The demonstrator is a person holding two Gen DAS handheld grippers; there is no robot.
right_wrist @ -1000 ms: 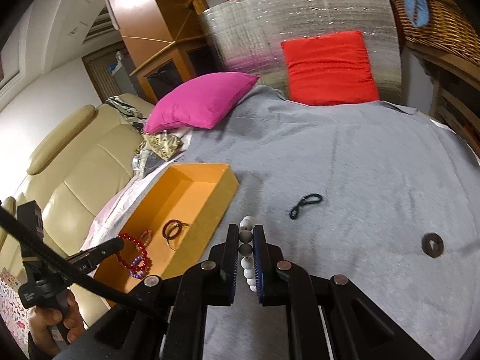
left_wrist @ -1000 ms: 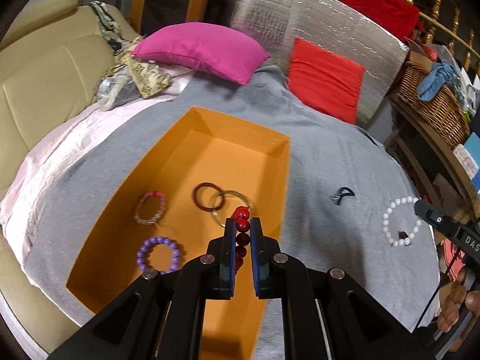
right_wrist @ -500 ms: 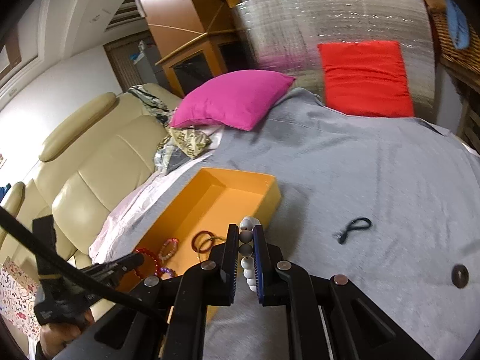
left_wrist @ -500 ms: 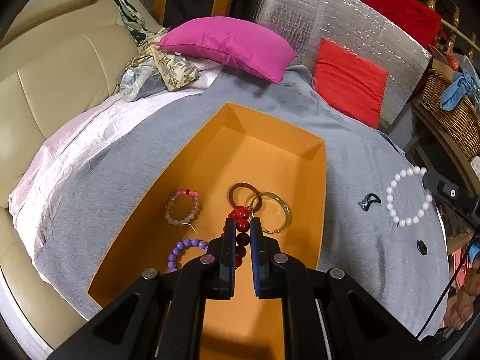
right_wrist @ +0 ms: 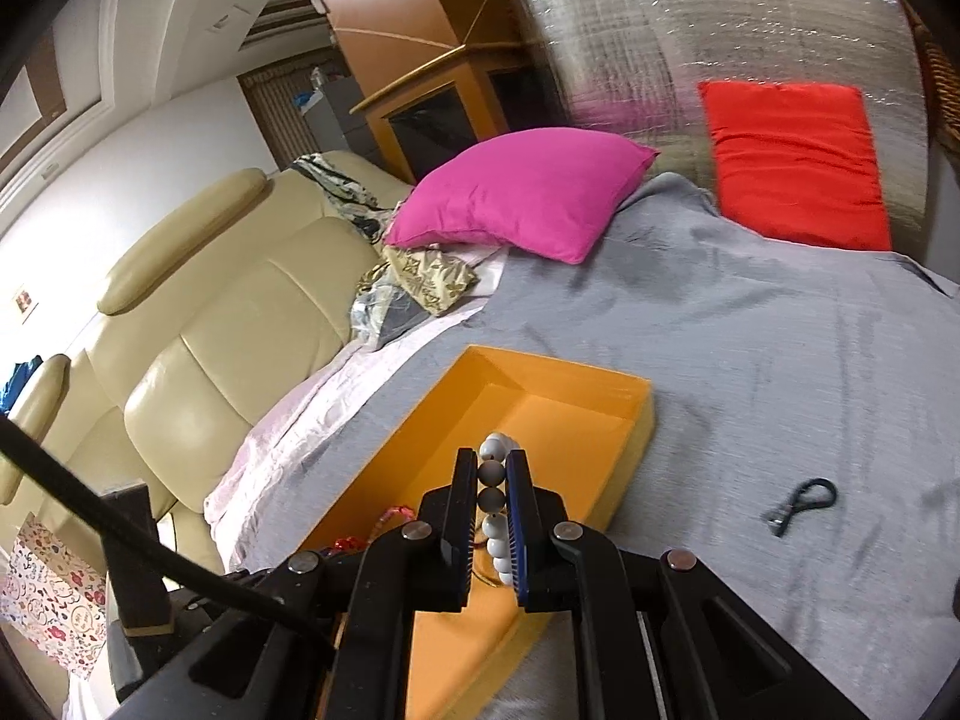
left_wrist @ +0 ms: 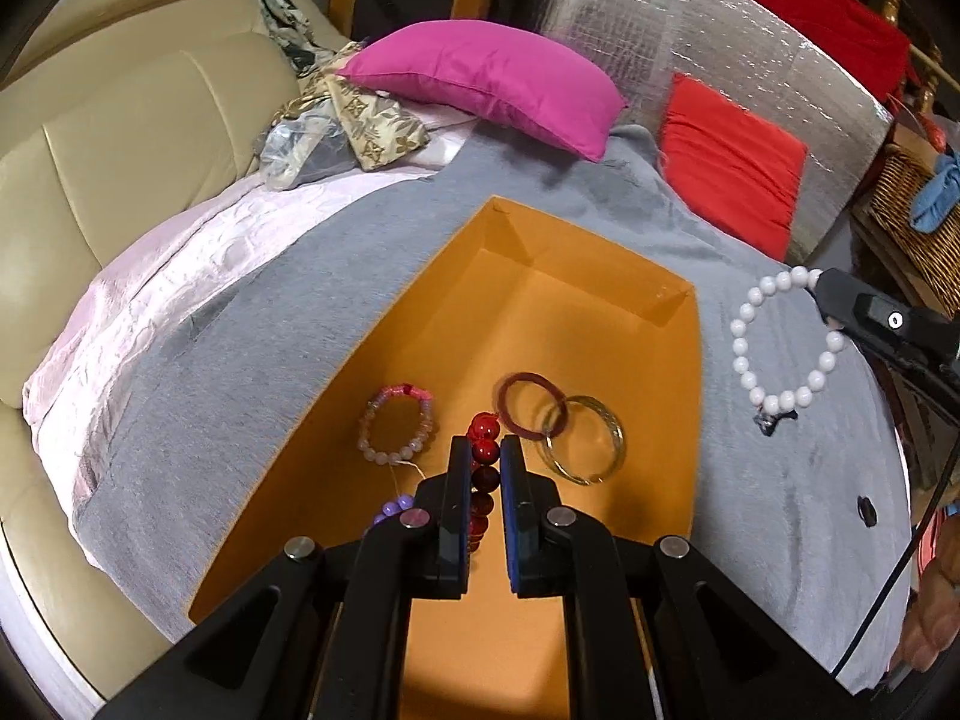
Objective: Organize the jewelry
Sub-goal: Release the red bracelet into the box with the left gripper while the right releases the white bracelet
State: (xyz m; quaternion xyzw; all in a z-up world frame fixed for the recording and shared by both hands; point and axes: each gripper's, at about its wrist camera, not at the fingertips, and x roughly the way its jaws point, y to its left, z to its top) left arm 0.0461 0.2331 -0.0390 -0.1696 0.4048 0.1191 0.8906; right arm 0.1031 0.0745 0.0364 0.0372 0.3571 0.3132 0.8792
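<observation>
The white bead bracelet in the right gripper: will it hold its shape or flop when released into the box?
The white bead bracelet is probably floppy: separate round beads hang as a loose loop from the right gripper. Released, it would likely slump into the orange box. Smooth beads may slip between the jaws.

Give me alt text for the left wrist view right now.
The left gripper holds a red bead bracelet over an orange tray on a grey blanket; four other bracelets lie inside. At right, the right gripper carries a white bead bracelet toward it.
</observation>
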